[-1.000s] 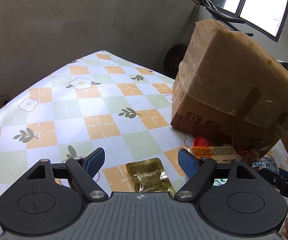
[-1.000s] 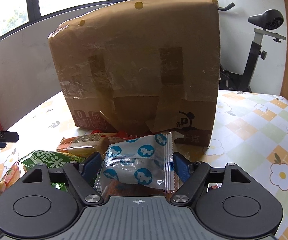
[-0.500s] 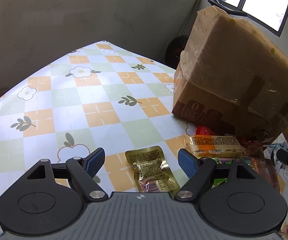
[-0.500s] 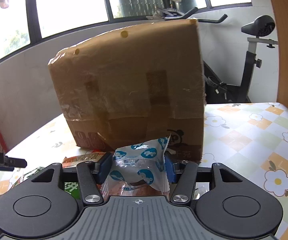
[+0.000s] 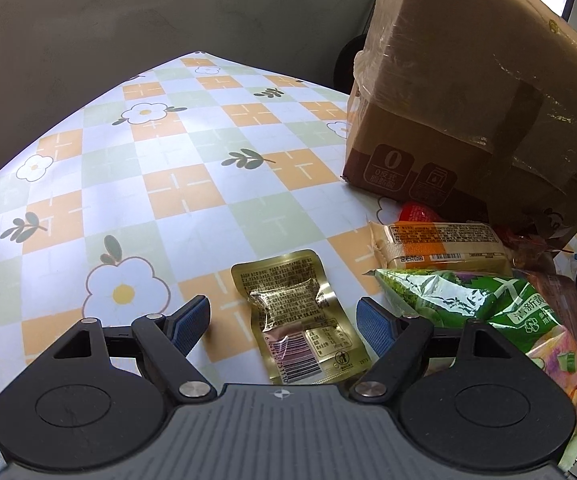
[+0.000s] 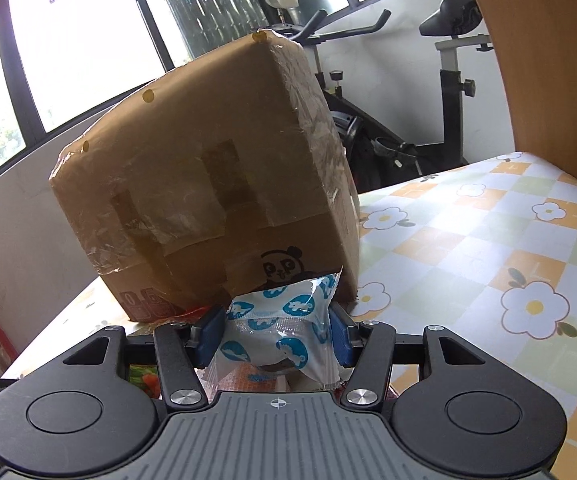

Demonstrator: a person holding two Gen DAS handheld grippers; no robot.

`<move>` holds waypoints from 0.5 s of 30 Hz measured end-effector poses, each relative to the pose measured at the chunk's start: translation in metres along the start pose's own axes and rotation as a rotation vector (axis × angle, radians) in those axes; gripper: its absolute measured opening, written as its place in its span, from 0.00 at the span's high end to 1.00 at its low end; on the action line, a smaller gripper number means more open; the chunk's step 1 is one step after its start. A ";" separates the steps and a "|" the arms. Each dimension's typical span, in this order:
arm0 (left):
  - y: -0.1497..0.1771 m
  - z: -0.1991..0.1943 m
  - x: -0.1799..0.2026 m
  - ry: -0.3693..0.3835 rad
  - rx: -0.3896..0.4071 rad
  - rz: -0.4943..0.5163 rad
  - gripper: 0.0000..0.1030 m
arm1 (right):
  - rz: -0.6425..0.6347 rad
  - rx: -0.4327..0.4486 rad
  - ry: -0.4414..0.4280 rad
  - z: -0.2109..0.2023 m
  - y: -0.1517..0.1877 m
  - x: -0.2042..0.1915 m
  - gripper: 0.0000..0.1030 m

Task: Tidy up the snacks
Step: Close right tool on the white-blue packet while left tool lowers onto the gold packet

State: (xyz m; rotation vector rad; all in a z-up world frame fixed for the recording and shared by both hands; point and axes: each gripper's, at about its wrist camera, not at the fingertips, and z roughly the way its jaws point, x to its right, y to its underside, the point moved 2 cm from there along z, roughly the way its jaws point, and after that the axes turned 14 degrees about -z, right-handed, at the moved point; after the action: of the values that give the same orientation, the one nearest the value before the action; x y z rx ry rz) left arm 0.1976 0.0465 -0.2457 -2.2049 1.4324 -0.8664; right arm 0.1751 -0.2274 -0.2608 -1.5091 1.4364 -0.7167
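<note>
Cardboard box fills the view ahead of my right jaws; bench with the checked cloth under everything. Snack pile off my left jaws' right side: green bag, beige bar. Gold sachet lies flat between my left jaws, which stand apart, nothing touched. Right gripper is clamped on the blue-and-white packet, lifted clear of the pile. Left gripper: drop straight, centre on the sachet's thick middle (edges are thin foil, likely slip), then close.
</note>
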 end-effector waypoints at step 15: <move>0.008 0.003 0.008 -0.132 0.035 0.070 0.22 | -0.002 0.007 -0.028 0.002 0.001 -0.005 0.51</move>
State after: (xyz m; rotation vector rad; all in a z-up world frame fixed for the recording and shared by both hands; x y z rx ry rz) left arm 0.1962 0.0356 -0.2506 -2.1296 1.4123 -0.7042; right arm 0.1753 -0.2217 -0.2613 -1.5094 1.4100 -0.6984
